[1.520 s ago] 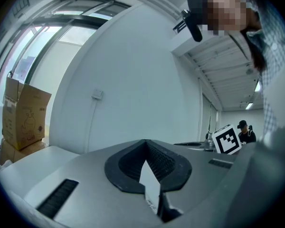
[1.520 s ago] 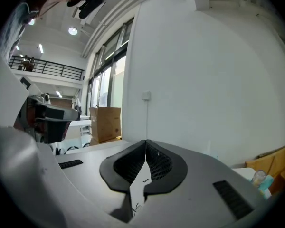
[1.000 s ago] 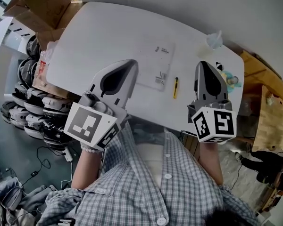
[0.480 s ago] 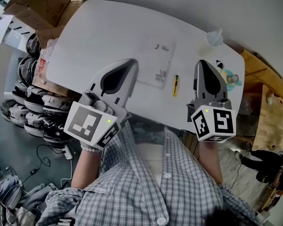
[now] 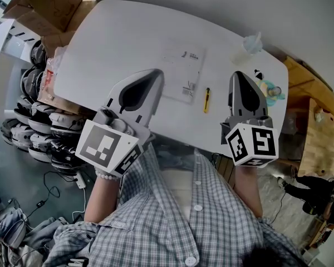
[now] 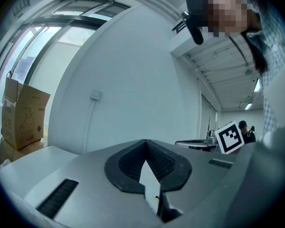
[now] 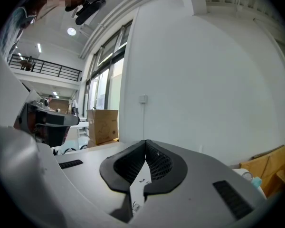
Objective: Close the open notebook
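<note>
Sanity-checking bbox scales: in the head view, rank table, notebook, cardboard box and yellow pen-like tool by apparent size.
1. table
2. notebook and cardboard box: these look about alike. The box is cut off by the frame edge, so I have not ranked them.
3. yellow pen-like tool

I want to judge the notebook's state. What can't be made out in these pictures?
Notebook: head view, white on white table, too small to tell open from shut; print unreadable.
Yellow stick-shaped item: head view, too small to name.
Both gripper views: left gripper and right gripper bodies hide nearly all the table.
</note>
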Demonstrator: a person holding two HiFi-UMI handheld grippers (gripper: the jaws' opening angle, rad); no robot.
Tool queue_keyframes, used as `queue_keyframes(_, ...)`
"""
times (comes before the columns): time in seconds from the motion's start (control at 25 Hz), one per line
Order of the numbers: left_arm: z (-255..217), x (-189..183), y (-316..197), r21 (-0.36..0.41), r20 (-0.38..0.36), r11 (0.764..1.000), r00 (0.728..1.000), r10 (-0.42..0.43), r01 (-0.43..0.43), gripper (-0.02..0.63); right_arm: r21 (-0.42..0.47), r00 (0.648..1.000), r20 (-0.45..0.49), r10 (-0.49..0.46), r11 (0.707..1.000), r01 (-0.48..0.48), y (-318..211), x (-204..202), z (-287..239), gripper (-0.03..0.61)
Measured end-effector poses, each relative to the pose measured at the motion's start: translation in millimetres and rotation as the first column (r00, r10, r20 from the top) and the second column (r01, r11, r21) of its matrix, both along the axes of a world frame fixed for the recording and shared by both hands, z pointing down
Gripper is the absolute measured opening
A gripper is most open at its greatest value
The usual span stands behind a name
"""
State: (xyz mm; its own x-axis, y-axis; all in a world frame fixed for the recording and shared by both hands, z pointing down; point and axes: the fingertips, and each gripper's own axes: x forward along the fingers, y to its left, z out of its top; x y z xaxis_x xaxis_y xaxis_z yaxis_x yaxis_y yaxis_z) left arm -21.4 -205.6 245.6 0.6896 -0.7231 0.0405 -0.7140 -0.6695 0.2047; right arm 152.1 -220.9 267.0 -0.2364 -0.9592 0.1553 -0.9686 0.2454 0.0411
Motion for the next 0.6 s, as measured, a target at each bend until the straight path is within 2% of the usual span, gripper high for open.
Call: queue_keyframes(0.6, -0.6, 1.5, 0.1, 0.001, -0.003, 1.0, 1.0, 0.004, -0.004, 0.006, -0.005, 1.0, -0.01, 0.005, 1.0, -0.005, 0.6, 2.0, 3.2, 0.02)
